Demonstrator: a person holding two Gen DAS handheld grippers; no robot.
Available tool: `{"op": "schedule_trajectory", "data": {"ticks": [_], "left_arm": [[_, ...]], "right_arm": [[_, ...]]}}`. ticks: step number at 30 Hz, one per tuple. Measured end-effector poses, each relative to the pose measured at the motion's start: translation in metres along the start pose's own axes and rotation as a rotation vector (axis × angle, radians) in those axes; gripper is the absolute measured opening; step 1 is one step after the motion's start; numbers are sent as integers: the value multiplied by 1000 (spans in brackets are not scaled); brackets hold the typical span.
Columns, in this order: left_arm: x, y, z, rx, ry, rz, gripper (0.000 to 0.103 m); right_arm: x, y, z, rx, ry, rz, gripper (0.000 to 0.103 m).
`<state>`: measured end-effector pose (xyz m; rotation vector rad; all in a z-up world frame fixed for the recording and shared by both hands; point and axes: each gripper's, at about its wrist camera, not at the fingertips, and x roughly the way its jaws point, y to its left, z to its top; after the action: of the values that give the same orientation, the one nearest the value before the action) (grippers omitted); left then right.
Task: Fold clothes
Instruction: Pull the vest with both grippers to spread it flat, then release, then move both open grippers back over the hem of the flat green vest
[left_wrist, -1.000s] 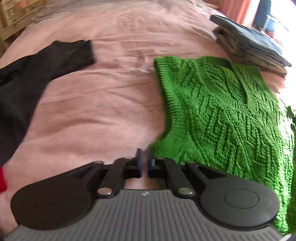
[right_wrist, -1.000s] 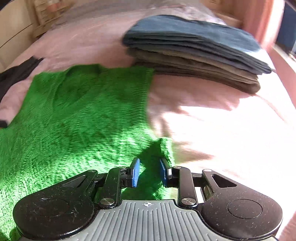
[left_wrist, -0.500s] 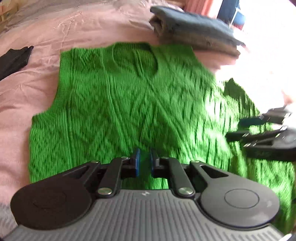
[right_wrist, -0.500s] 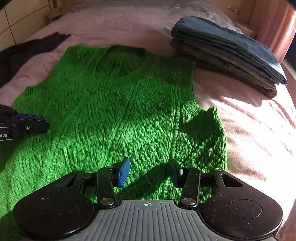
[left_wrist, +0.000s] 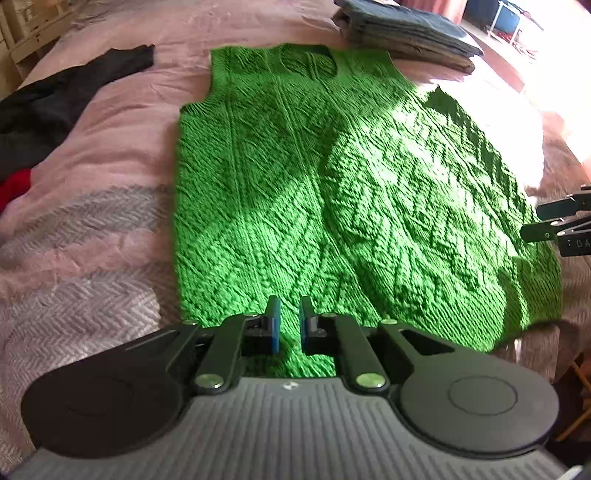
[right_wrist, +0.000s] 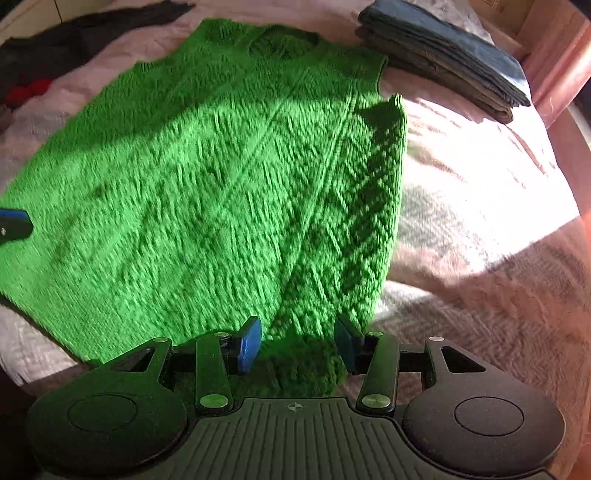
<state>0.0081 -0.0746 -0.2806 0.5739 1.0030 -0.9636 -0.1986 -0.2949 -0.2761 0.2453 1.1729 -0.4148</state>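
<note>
Green vest (left_wrist: 332, 192) lies flat on bed (left_wrist: 110, 147). Left tool (left_wrist: 287, 325) slightly spread, right tool (right_wrist: 297, 345) wide, both empty above hem. Risk: thick knit slips, skewing fold.

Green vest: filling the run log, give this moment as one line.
green vest flat on bed | left tongs open, empty | right tongs open at hem | fold not started

We count one green knitted vest (left_wrist: 332, 192) spread on one bed (left_wrist: 122, 122). Beyond it we see one stack of folded clothes (left_wrist: 406, 33), though we cannot tell how many pieces it holds. To the left lie one dark garment (left_wrist: 55, 103) and one red item (left_wrist: 14, 186).
</note>
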Motion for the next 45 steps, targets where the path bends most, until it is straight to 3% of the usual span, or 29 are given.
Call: {"op": "schedule_trajectory", "data": {"ticks": [2,4,7,10,13,17,19,21,24,26,28,33,35,36,39,45], "left_arm": [[-3,3,-2,-1,-5,18,8],[-2,7,-15,28,19,29,9],[0,11,-33,71,54,47,9],[-12,19,-46,65,78,36,9],[-32,26,-45,17,71,9,10],[-43,31,-35,-57,19,-38,10],[-27,28,-36,-65,92,-61,13],[-13,27,-45,-61,159,-39,14],[-23,28,-44,-65,198,-42,15],[-34,31,-37,-59,219,-29,15],[-48,35,-28,-50,216,-11,15],[-95,33,17,-26,103,43,25],[-115,32,34,-27,54,61,29],[-124,31,43,-28,28,69,32],[-150,27,64,-34,-21,98,42],[-179,17,76,-60,-42,169,43]], "right_arm": [[-1,2,11,14,-44,12,48],[9,3,10,12,-33,-5,48],[31,-7,-21,24,68,-50,47],[19,-24,-52,148,111,-28,48],[-2,-35,-56,264,125,-21,48],[-32,-17,-36,234,18,-59,48],[-32,-6,-31,235,-2,-21,48],[-20,1,-33,259,49,4,48],[0,7,-54,330,227,-45,48],[-15,5,-64,395,232,-38,48],[-35,5,-62,416,220,-43,48],[-82,18,-30,415,99,-38,49],[-97,25,-13,413,50,-31,62],[-104,29,-5,412,25,-27,82],[-123,42,16,381,-39,-10,85],[-154,59,42,321,-102,26,89]]}}
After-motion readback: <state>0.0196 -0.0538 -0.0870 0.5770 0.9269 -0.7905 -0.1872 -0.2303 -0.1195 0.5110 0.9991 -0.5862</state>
